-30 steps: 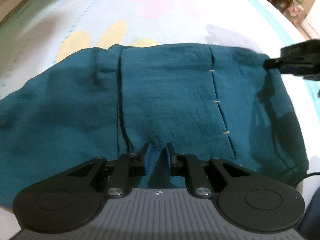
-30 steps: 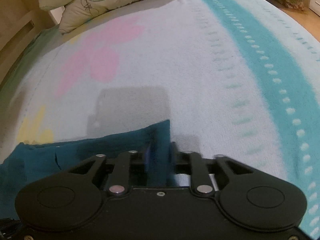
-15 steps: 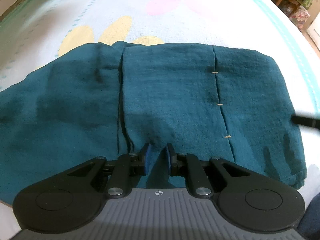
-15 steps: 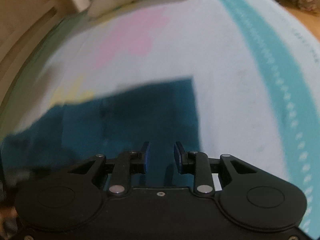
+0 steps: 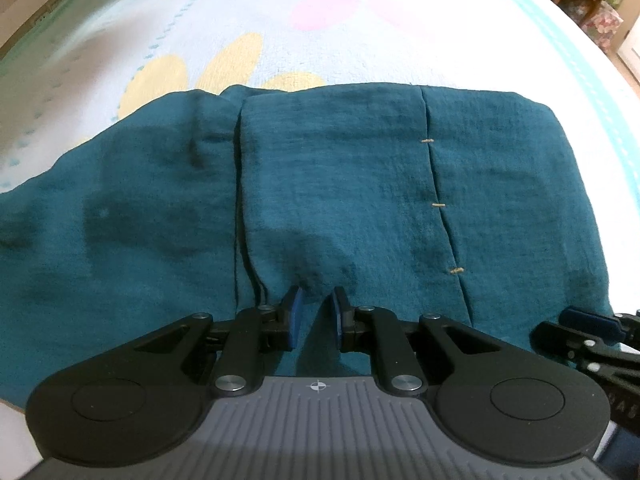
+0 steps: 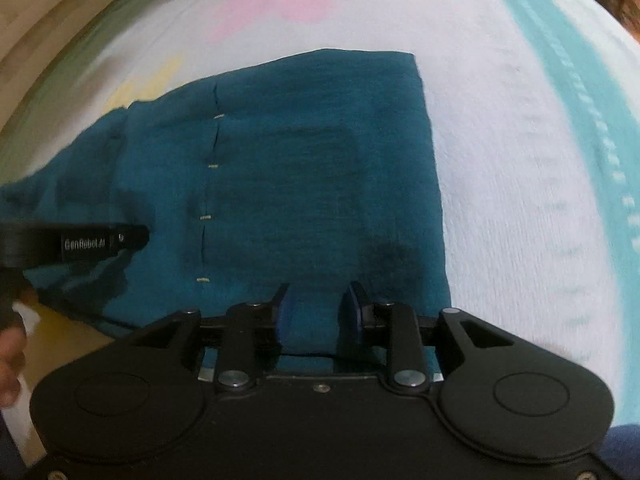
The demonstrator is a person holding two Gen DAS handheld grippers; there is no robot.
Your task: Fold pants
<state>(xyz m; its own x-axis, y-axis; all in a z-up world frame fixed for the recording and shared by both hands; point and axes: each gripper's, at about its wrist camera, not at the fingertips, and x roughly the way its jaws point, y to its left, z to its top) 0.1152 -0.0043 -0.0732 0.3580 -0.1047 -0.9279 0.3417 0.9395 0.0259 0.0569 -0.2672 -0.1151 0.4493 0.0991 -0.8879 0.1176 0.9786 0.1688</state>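
Observation:
Teal pants (image 5: 340, 184) lie folded flat on the bed, with a seam line marked by tan stitches (image 5: 439, 205). My left gripper (image 5: 316, 300) sits at the near edge of the pants, its jaws a small gap apart with a bunched ridge of cloth between them. My right gripper (image 6: 318, 296) hovers over the near right corner of the pants (image 6: 320, 168), open and empty. The right gripper also shows at the left wrist view's right edge (image 5: 576, 326). The left gripper's side shows in the right wrist view (image 6: 88, 242).
The bedsheet (image 5: 360, 40) is white with pink and yellow flowers and a turquoise stripe (image 6: 560, 52). A wooden bed frame (image 6: 48, 28) runs along the far left. Furniture (image 5: 592, 4) stands beyond the bed's right side.
My right gripper let go of the pants' far corner, opened, and pulled back to the near right edge. The left gripper stayed in place.

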